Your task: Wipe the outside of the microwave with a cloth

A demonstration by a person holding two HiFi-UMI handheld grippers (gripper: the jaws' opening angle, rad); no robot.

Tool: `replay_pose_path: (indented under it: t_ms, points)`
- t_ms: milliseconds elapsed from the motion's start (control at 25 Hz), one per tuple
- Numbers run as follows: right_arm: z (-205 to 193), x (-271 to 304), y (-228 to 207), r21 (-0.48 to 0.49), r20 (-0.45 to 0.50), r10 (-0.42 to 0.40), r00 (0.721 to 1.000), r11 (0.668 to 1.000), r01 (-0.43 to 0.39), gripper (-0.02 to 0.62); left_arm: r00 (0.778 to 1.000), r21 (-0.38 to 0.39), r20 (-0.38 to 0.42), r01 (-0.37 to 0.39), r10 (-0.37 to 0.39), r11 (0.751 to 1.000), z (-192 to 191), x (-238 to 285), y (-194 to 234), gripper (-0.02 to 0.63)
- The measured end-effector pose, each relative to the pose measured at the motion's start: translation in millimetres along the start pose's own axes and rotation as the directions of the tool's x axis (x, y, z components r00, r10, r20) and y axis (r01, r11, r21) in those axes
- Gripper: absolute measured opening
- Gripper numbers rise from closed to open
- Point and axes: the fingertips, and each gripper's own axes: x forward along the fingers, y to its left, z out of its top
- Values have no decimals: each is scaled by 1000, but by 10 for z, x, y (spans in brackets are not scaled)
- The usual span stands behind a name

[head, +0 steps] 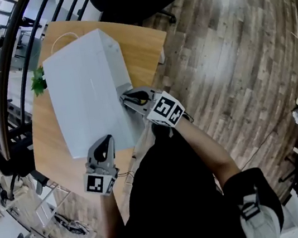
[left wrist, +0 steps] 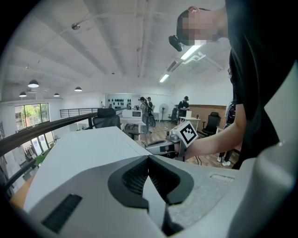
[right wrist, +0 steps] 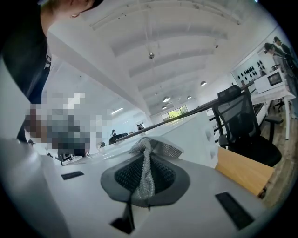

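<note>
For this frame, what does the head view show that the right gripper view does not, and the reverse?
Only the head view shows the left gripper at the near edge of the white microwave, and the green leaves beside its far corner. Only the right gripper view shows how the right gripper stands: its jaws are shut on a grey mesh cloth. Both views show the microwave and the wooden table under it.

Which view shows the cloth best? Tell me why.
The right gripper view: the cloth sits close-up, pinched in the right gripper. The head view shows only a small grey scrap against the microwave; the left gripper view, none clearly.
</note>
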Motion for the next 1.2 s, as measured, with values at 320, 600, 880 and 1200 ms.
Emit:
replay_pose_path:
  t_ms: [320, 600, 880, 1200]
  points:
    - [190, 208, -458, -3, 6, -4, 1000, 1000, 4, 28, 998, 50, -64, -8, 12, 999, 138, 225, 54, 3]
    - [409, 385, -901, -12, 32, -42, 999, 999, 42, 28, 998, 28, -2, -56, 57, 998, 442, 587, 329, 2]
    - [591, 526, -1212, -23, 36, -60, 998, 998, 61, 28, 998, 29, -2, -70, 70, 997, 540, 808, 454, 3]
    - [838, 670, -1562, -19, 55, -95, 994, 995, 96, 28, 998, 15, -10, -65, 65, 998, 527, 977, 474, 3]
